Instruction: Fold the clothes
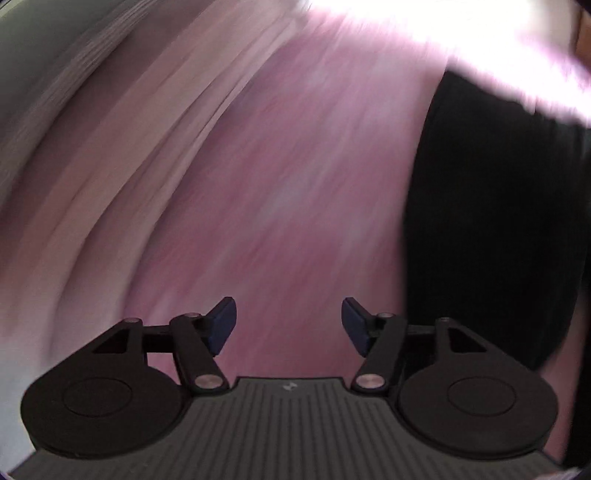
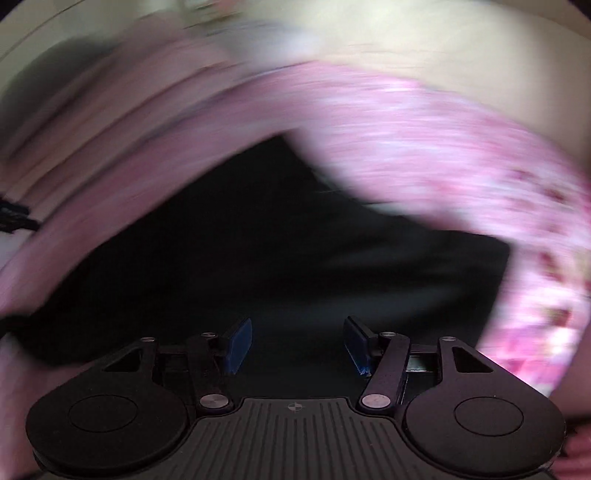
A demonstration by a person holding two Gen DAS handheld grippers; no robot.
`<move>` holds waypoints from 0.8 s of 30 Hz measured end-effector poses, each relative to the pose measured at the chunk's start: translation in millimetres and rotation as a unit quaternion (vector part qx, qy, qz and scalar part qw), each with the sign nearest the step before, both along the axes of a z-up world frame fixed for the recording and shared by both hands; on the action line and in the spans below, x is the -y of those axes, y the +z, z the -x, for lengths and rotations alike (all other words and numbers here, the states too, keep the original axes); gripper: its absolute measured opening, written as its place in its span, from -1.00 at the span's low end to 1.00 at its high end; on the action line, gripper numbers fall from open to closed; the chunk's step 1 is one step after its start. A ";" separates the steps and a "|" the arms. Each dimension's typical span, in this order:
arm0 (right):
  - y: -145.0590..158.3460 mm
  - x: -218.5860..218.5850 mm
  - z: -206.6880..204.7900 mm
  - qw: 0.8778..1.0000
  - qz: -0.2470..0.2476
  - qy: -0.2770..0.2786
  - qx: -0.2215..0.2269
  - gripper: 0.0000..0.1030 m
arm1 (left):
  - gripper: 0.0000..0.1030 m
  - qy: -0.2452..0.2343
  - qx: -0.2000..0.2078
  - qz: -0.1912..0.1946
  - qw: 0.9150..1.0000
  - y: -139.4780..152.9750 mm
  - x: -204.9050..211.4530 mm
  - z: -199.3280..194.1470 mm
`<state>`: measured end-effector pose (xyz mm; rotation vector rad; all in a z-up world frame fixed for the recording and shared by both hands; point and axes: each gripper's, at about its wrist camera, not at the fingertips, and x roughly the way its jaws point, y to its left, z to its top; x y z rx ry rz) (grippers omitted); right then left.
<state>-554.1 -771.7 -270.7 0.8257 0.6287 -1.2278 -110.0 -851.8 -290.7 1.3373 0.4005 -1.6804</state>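
Note:
Both views are smeared by motion. A black garment [image 2: 295, 243] lies spread on a pink sheet [image 2: 424, 140] with a flowered print. My right gripper [image 2: 298, 343] hangs over the black cloth with its blue pads [image 2: 240, 343] apart and nothing between them. In the left wrist view my left gripper [image 1: 288, 325] stands open over the pink sheet [image 1: 258, 184], nothing between its pads. The black garment [image 1: 491, 221] fills the right side of that view, beside the left gripper and apart from it.
A pale cream surface [image 2: 406, 33] shows beyond the pink sheet in the right wrist view. A grey-white area [image 1: 26, 55] lies at the upper left of the left wrist view. A small dark object [image 2: 14, 218] sits at the left edge.

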 end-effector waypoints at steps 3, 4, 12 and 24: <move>-2.6 -8.8 -72.8 0.996 -0.006 0.087 0.023 0.14 | 0.21 -0.013 0.033 -0.026 0.999 -4.3 -62.5 -65.5; -3.3 -11.6 -96.3 0.993 -0.006 0.113 0.028 0.14 | 0.21 -0.029 0.055 -0.026 0.998 -12.3 -80.8 -77.6; -21.3 -33.2 -235.9 0.971 -0.008 0.240 -0.002 0.14 | 0.15 -0.125 0.192 0.022 0.973 -98.7 -158.6 -133.0; -35.3 -68.1 -327.9 0.960 -0.015 0.269 -0.069 0.14 | -0.99 -0.079 -0.079 -0.086 0.990 35.3 -207.7 -196.7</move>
